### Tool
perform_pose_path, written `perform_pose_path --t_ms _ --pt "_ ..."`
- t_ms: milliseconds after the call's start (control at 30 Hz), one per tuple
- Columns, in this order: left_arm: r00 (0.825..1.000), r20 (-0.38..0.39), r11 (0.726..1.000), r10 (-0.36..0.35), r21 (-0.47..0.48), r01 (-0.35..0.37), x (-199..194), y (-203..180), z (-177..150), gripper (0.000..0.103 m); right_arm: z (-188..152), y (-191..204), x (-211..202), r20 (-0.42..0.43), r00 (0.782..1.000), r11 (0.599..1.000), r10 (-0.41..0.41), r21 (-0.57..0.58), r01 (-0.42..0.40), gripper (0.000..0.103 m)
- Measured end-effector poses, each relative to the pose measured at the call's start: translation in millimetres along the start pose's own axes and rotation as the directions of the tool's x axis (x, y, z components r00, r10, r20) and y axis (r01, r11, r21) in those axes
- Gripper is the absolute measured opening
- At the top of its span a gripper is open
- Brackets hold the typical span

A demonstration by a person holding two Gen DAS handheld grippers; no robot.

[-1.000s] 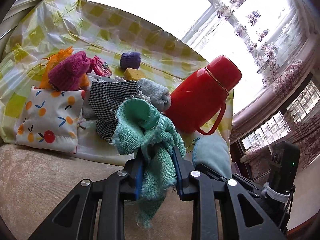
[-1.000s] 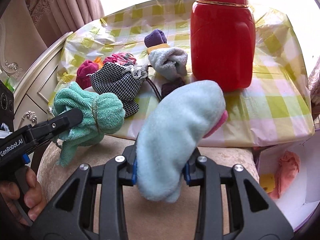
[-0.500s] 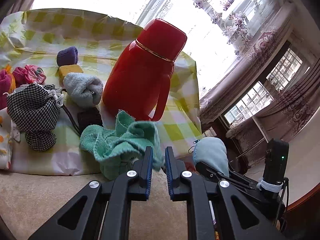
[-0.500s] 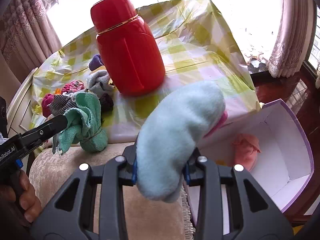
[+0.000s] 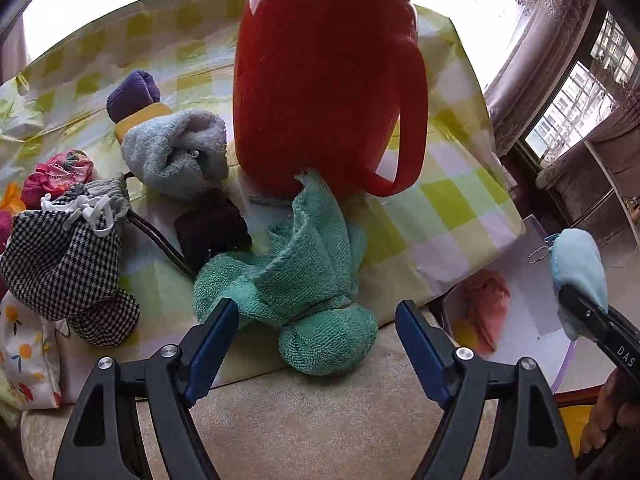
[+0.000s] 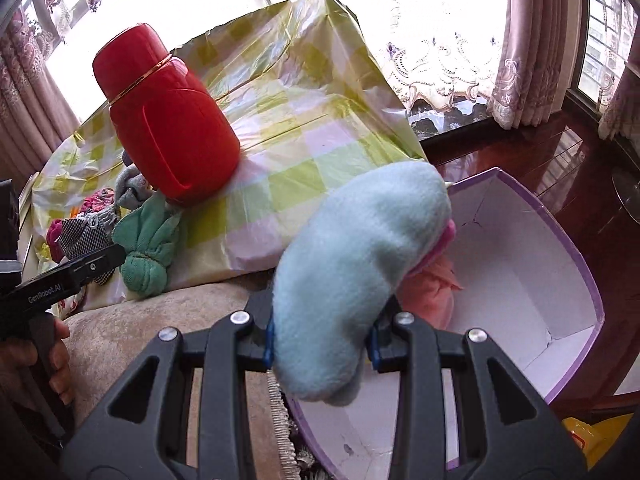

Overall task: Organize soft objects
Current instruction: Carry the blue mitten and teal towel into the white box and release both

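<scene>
Left gripper [image 5: 312, 344] jaws opening, pads clear of the tied green terry-cloth bundle [image 5: 304, 280] at the red plastic flask's [image 5: 320, 80] base; it may roll off the bench edge. Right gripper [image 6: 320, 350] pinches the pale-blue plush pouch [image 6: 356, 276] over the purple-rimmed white box [image 6: 560, 248]; early release risks missing it

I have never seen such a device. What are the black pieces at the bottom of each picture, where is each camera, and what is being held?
A person holds two hand tools, each a two-finger gripper with a camera looking along its fingers. One picture is from the left gripper: its jaws are opening, and the green towel lies loose between them on the checked tablecloth, by a red flask. The other is from the right gripper, clamped on a light blue plush toy above a white box.
</scene>
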State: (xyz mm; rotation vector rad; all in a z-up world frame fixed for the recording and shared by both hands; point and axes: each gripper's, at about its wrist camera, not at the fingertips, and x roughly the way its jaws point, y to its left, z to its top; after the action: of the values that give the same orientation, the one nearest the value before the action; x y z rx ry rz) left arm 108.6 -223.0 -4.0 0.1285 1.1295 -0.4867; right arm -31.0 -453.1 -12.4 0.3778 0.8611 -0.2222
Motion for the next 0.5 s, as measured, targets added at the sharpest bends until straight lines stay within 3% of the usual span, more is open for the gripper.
perform_pose_path --t_ms 33,67,233,367,500 --pt "1.0 -0.022 1.0 -0.006 0.014 0.006 7.1 -2.1 1.2 0.077 0.1 -5.7 0.3 -0.001 1.0 1.0 -0.011 0.007 0.011 0.037" --pt "0.999 -0.038 1.0 0.004 0.028 -0.003 12.7 -3.9 1.7 0.059 0.2 -11.1 0.0 0.0 1.0 1.0 -0.023 0.013 0.023 0.037" --pt "1.0 -0.001 0.997 -0.005 0.076 0.006 4.1 -18.4 1.6 0.054 -0.3 -37.1 -1.4 0.0 0.998 0.996 -0.069 0.053 0.069 0.037" --pt "0.984 0.054 0.981 -0.168 0.106 0.162 -21.3 -44.7 -6.1 0.054 3.3 -53.9 -4.3 0.008 0.995 0.992 -0.098 0.085 0.097 0.037" --pt "0.947 0.106 0.925 -0.304 0.269 0.267 -44.6 -91.9 -13.7 0.054 8.9 -64.9 -6.7 0.021 0.993 0.988 -0.117 0.105 0.114 0.037"
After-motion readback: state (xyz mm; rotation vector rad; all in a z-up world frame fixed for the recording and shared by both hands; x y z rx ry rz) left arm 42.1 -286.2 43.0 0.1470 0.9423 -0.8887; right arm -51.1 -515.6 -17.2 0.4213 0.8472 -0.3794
